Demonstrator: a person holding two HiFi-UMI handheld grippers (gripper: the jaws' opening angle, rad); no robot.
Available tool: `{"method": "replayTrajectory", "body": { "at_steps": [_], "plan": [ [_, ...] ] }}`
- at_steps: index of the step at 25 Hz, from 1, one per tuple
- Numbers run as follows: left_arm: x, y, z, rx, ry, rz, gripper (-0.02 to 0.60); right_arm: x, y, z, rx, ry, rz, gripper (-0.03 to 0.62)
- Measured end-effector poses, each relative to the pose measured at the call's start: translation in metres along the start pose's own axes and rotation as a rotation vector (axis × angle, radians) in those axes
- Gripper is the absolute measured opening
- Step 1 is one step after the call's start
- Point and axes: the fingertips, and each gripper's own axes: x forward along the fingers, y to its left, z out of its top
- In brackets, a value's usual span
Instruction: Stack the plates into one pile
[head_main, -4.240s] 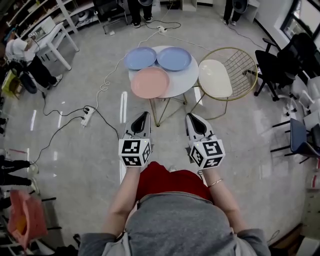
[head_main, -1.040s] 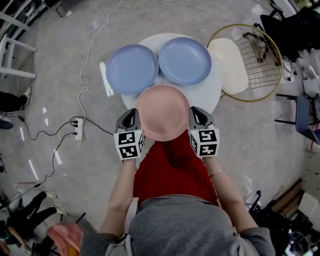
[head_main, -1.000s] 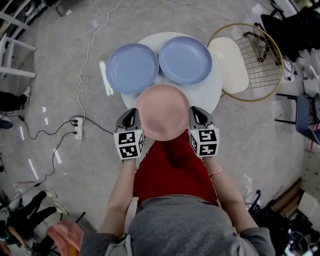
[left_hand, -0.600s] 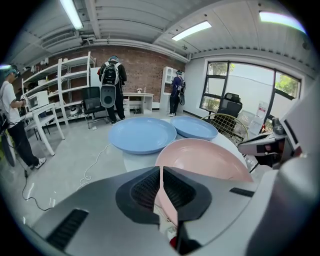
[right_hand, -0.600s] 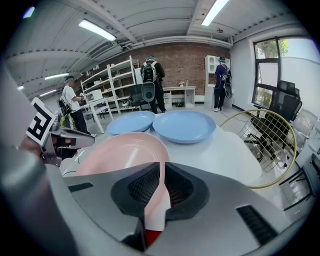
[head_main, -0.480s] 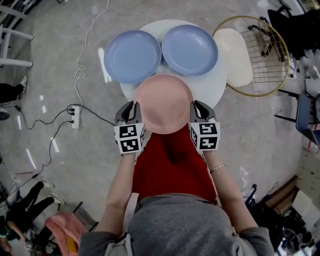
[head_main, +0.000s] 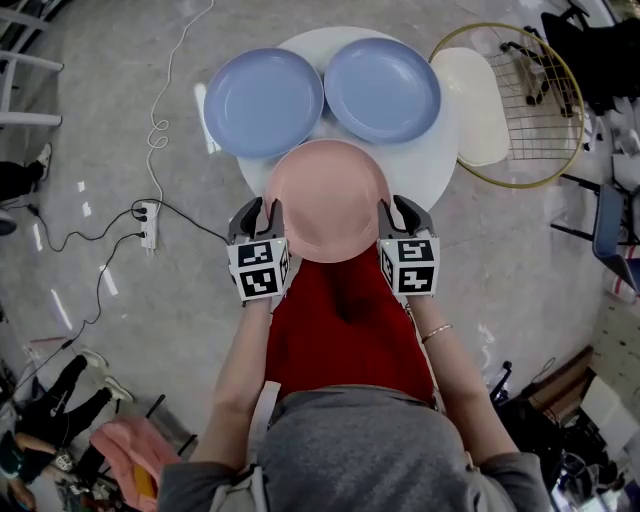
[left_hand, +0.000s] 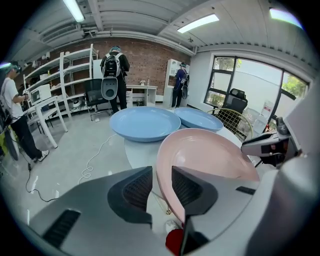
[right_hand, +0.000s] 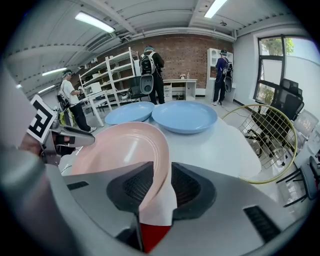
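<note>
Some four seconds earlier my two grippers hung over the grey floor (head_main: 130, 120), well short of the round white table (head_main: 445, 160). By this moment I had brought them up to it, one at each side of the round, shallow pink plate (head_main: 328, 200). Compared with half a second before, both sat a little further along the plate's flanks, and the jaws of each had just been opening.

My left gripper (head_main: 260, 212) was released. In the left gripper view its ribbed pads (left_hand: 137, 187) stood apart with the plate's left rim running between them and a clear gap on the outer side. My right gripper (head_main: 404, 212) was loose too, though less widely. The right rim passed between its pads, with a sliver of white table showing beside it. Neither gripper pressed on the pink plate.

The order of the plates had not changed. The pink plate lay hollow side up at the table's near edge, right in front of me. Being round, it had no long axis, and the line between my grippers crossed it from side to side close to its widest part. Beyond it the left pale-blue plate (head_main: 264, 102) and the right pale-blue plate (head_main: 383, 90) sat side by side, also hollow up, just beside the pink plate's far rim. A gold wire chair with a cream seat (head_main: 470, 95) stood at the table's right.
</note>
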Motion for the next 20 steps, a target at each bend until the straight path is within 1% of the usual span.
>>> {"method": "replayTrajectory", "body": {
  "at_steps": [1,7,12,17,20],
  "plan": [
    [0.001,0.000,-0.002,-0.002,0.007,0.001,0.129,0.001,0.000,-0.002,0.000,0.009,-0.001,0.108],
    [0.009,0.002,-0.007,-0.047,0.036,-0.004,0.129,0.007,-0.003,-0.007,0.017,0.041,-0.005,0.110],
    [0.014,0.002,-0.011,-0.054,0.044,-0.006,0.129,0.016,-0.003,-0.016,0.030,0.076,0.013,0.110],
    [0.015,-0.003,-0.016,-0.054,0.061,-0.002,0.094,0.015,-0.002,-0.021,0.026,0.096,0.017,0.110],
    [0.016,-0.002,-0.015,-0.063,0.059,-0.001,0.086,0.017,0.000,-0.021,0.023,0.098,0.024,0.109]
  ]
}}
